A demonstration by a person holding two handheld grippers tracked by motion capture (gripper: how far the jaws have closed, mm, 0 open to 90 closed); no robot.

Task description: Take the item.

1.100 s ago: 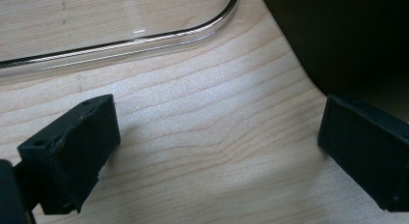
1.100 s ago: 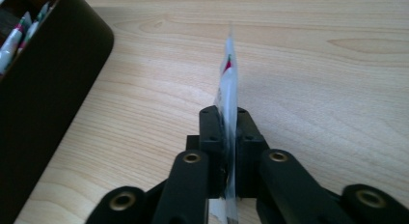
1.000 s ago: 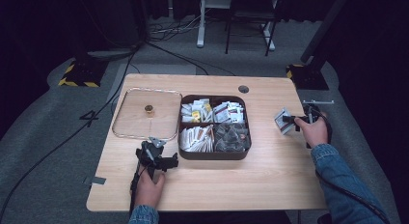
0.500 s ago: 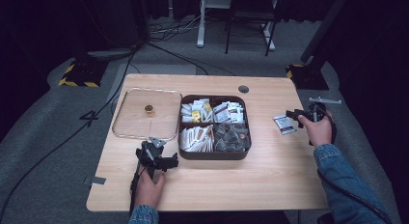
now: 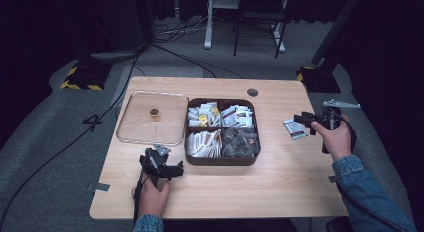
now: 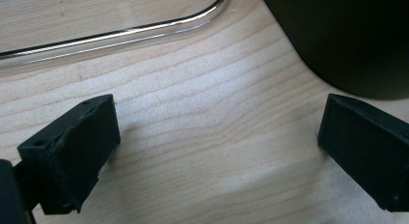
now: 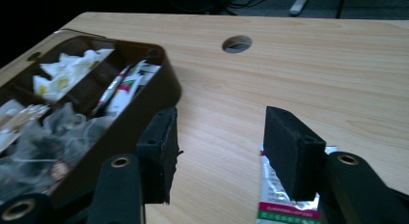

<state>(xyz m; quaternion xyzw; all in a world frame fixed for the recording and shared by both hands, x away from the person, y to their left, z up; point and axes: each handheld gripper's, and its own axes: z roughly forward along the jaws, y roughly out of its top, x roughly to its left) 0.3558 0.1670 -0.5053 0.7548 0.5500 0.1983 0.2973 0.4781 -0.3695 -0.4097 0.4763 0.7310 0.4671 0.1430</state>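
Two hand-held grippers are seen over the pale wooden counter (image 5: 280, 172). The right gripper (image 5: 303, 119) is held at about three o'clock of the dark square compartment tray (image 5: 220, 159), and its jaws are spread moderately wide with nothing between them. A small flat foil sachet with a white face and a red-and-green band (image 5: 294, 128) lies on the counter just beside those jaws; in the right gripper view the sachet (image 7: 284, 195) is seen partly under the right-hand jaw, flat on the wood, apart from the tray wall (image 7: 144, 108).

The left gripper (image 5: 167, 168) is rested at about eight o'clock of the tray, its jaws wide open and empty over bare wood, as is confirmed in the left gripper view. A clear rounded-square lid with a small brass knob (image 5: 153, 114) lies at nine o'clock of the tray.

The sachet is judged to be very light, thin and pliable, with a smooth, probably slippery skin; it would be expected to slide across the wood if pushed rather than pinched. Because it lies flat, little edge is offered, so a grip is best taken across a short end or a raised corner, with one jaw slid beneath. Firm closure is unlikely to harm it, though creasing is possible.
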